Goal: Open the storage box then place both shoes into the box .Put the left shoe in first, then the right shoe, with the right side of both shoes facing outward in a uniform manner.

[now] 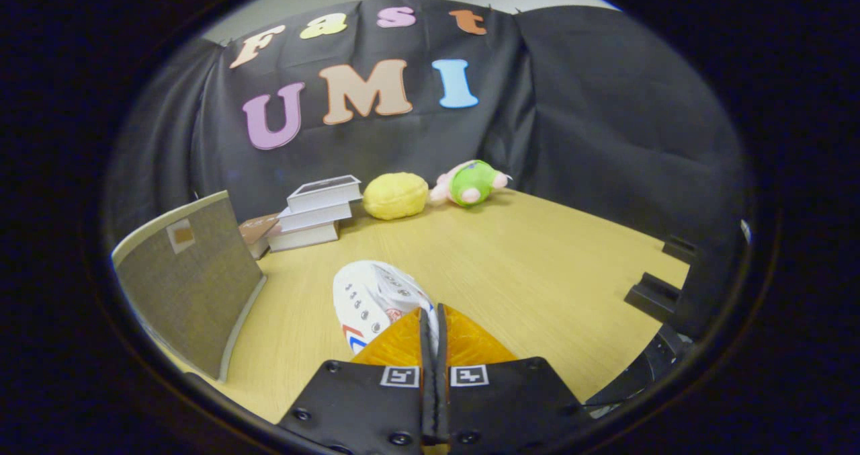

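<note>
gripper (431, 320) fingers together, pinching edge of white shoe (373, 300) just ahead | storage box (191, 277) open-lidded, off to left | risk: thin pinch slipping, shoe twisting, wrong side outward

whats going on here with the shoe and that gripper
A handheld gripper has its fingers closed together, apparently pinching the edge of a white shoe above a wooden table. A grey storage box stands to the left of the shoe, its panel upright. Beyond the shoe, by the booth's wall, sit a stack of books, a yellow plush and a green and pink plush toy. The shoe is not in the box yet.
</note>
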Motion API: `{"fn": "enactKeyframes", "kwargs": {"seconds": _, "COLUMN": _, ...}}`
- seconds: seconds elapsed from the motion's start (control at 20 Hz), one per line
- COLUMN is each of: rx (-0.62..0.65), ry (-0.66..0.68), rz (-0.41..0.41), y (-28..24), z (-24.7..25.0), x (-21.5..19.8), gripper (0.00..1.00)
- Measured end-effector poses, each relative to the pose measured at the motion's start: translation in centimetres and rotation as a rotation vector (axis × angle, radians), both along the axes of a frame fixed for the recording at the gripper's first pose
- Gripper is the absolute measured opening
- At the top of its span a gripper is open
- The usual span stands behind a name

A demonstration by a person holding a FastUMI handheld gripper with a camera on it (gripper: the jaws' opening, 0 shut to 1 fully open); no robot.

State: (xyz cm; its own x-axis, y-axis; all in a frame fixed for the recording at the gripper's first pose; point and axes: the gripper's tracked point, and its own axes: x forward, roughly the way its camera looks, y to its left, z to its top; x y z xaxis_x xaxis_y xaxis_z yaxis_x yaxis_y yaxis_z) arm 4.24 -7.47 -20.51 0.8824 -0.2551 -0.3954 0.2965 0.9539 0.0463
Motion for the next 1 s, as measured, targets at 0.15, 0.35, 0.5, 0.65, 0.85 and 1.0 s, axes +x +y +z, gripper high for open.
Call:
{"fn": "enactKeyframes", "kwargs": {"seconds": 0.15, "rx": -0.059, "ry": -0.011, "rz": 0.017, "y": 0.4, "z": 0.2, "x": 0.3, "gripper": 0.03}}
{"fn": "enactKeyframes", "kwargs": {"seconds": 0.35, "rx": -0.063, "ry": -0.057, "rz": 0.005, "y": 0.4, "z": 1.1, "x": 0.1, "gripper": 0.03}}
{"fn": "enactKeyframes", "kwargs": {"seconds": 0.5, "rx": -0.077, "ry": -0.095, "rz": -0.001, "y": 0.3, "z": 2.4, "x": 0.1, "gripper": 0.03}}
{"fn": "enactKeyframes", "kwargs": {"seconds": 0.65, "rx": -0.099, "ry": -0.135, "rz": 0.003, "y": 0.5, "z": 4.9, "x": 0.4, "gripper": 0.03}}
{"fn": "enactKeyframes", "kwargs": {"seconds": 0.85, "rx": -0.166, "ry": -0.168, "rz": 0.027, "y": 2.2, "z": 8.6, "x": 0.6, "gripper": 0.03}}
{"fn": "enactKeyframes", "kwargs": {"seconds": 1.0, "rx": -0.241, "ry": -0.164, "rz": 0.044, "y": 4.6, "z": 12.3, "x": 1.1, "gripper": 0.03}}
